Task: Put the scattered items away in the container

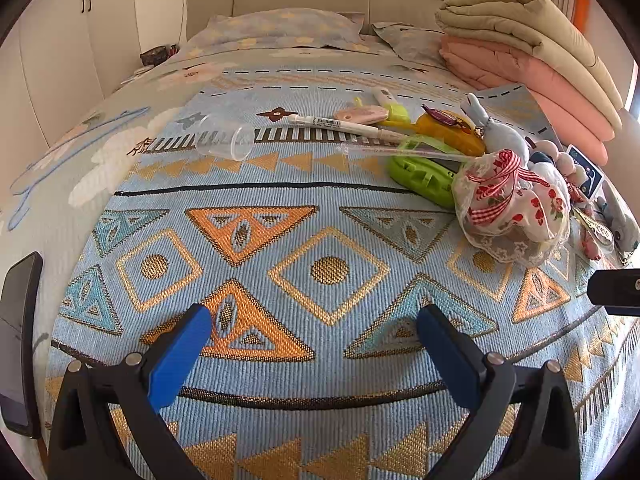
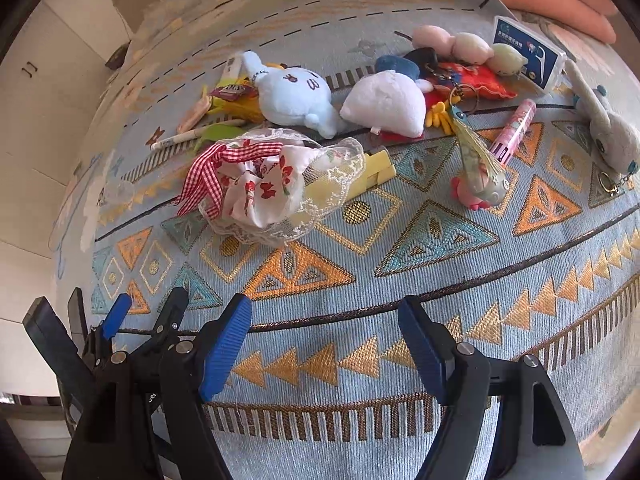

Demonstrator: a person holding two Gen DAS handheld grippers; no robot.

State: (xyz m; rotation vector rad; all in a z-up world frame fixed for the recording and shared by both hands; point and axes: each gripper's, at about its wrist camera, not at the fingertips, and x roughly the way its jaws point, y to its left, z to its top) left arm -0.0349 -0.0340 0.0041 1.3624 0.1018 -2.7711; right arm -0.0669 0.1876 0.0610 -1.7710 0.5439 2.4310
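Where woven rug [image 1: 320, 208] lies, lacy pouch [image 2: 276, 184].

right tongs [image 2: 324, 320] gape empty over patterned blanket [image 2: 400, 280] (lace pouch [image 2: 276, 184] lies beyond).

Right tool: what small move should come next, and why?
Probably ease the right tool forward to the lace pouch. It is open and empty over bare patterned blanket, and the pouch is the nearest scattered item ahead.

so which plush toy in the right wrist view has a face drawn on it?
The light blue plush, left of the plain white plush. It has drawn eyes and a mouth; the white one shows none, and the grey rabbit has button eyes.
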